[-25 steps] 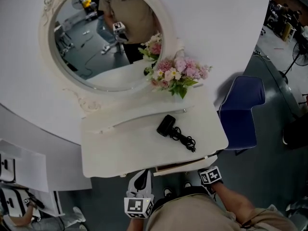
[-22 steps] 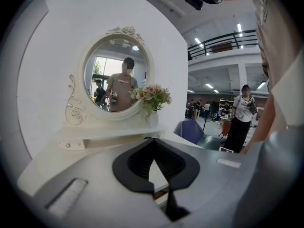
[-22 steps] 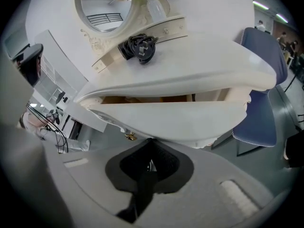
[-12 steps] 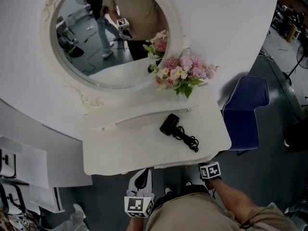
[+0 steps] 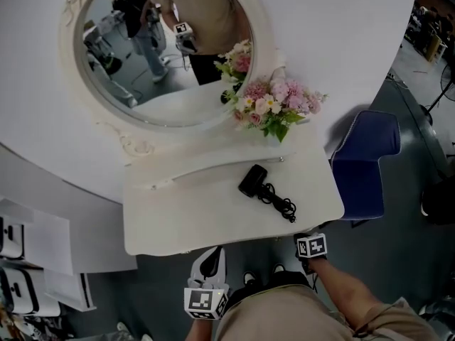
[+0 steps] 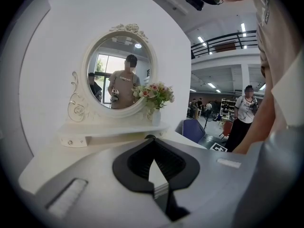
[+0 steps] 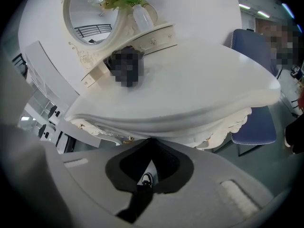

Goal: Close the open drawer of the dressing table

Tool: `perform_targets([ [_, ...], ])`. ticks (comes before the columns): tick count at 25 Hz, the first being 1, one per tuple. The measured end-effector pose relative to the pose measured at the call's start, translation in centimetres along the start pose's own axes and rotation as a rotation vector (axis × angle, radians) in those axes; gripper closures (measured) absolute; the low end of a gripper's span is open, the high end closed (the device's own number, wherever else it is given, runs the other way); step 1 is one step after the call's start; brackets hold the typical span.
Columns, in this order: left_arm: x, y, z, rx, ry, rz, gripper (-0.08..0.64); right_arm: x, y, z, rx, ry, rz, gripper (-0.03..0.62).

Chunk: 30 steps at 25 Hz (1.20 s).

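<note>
We judge the closing push to be at its end. From the head view no drawer juts out past the front edge of the dressing table (image 5: pixel 178 222). In the right gripper view the drawer (image 7: pixel 118 134) sits tucked under the tabletop lip, its small brass knob (image 7: pixel 129 139) just beside the jaw tips, and its face looks about flush with the carved apron.

The right gripper (image 5: pixel 310 244) is at the table's front edge, towards the right corner. Its jaws are clenched together with nothing between them, and the tips are at the drawer front. We cannot tell whether they touch it.

The left gripper (image 5: pixel 211 258) hangs apart from the table, near the person's body, aimed up at the oval mirror (image 5: pixel 156 62). Its jaws are likewise pressed together on nothing.

On the tabletop a black hair dryer (image 5: pixel 254 181) with its coiled cord lies well back from the edge, and a vase of pink flowers (image 5: pixel 277 105) stands on the raised shelf under the mirror.

For the next move, we would check that the drawer is seated along its whole width. If a gap shows, a short straight nudge with the clenched right jaws, kept level so the drawer does not skew, should do. Otherwise the gripper can draw straight back, keeping off the knob and the apron.
</note>
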State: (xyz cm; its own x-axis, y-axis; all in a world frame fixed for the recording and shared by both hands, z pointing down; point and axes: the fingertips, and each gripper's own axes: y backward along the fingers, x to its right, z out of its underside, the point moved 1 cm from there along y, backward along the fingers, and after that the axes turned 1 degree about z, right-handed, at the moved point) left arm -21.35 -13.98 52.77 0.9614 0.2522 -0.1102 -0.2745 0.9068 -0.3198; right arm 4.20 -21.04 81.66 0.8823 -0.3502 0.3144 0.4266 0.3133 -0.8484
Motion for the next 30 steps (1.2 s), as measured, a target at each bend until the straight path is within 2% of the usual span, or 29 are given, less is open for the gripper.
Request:
perform_targets([
  [14, -0.9, 1.0, -0.5, -0.01, -0.021, -0.01, 0.544, 0.2, -0.6, -1.0, 0.084, -0.082, -0.007, 0.589],
  [18, -1.1, 1.2, -0.5, -0.008, -0.013, -0.007, 0.543, 0.6, -0.3, -0.4, 0.051, -0.065, 0.021, 0.589],
  [23, -0.7, 0.9, 0.7, -0.022, 0.016, 0.025, 0.544, 0.2, 1.5, 3.7, -0.029, -0.005, 0.028, 0.589],
  [26, -0.1, 0.2, 1.5, -0.031, 0.035, 0.061, 0.544, -1.5, 4.1, 3.5, 0.035, 0.06, -0.013, 0.589],
  [30, 0.7, -1.0, 1.6, -0.036, 0.038, 0.115, 0.543, -3.7, 8.7, -0.1, 0.182, 0.111, -0.024, 0.589],
])
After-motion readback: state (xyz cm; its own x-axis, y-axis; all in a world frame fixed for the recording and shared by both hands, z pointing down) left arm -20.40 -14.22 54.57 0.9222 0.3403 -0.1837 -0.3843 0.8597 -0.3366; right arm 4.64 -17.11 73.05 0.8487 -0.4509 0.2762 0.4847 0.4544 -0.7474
